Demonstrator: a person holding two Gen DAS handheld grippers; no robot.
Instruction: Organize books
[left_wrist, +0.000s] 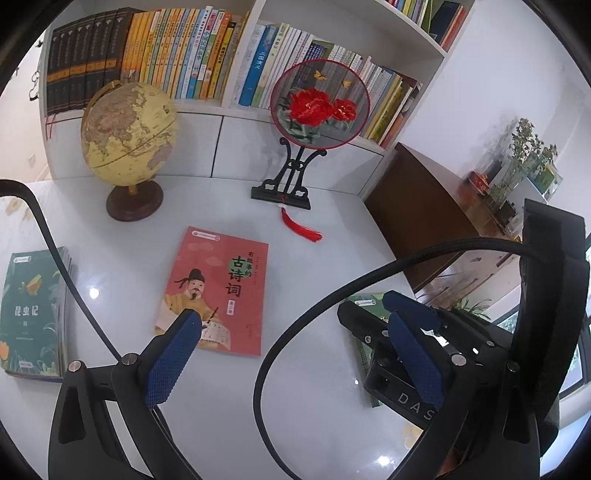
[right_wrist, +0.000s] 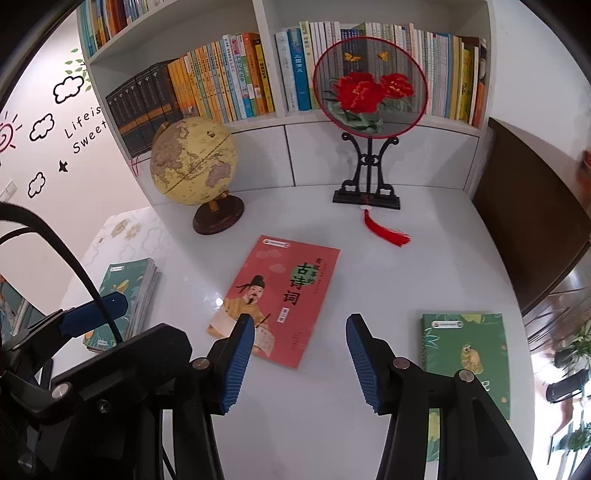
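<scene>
A stack of green books (right_wrist: 122, 299) lies at the left edge of the white desk (right_wrist: 369, 266), a globe (right_wrist: 194, 160) above it in the right wrist view. The red poetry book (right_wrist: 280, 299) lies flat at centre frame, where the right gripper (right_wrist: 301, 362) hovers with jaws apart and nothing between them. A green spiral notebook (right_wrist: 463, 350) lies lower right, while the left gripper (left_wrist: 295, 354) also stands open and empty above the desk.
</scene>
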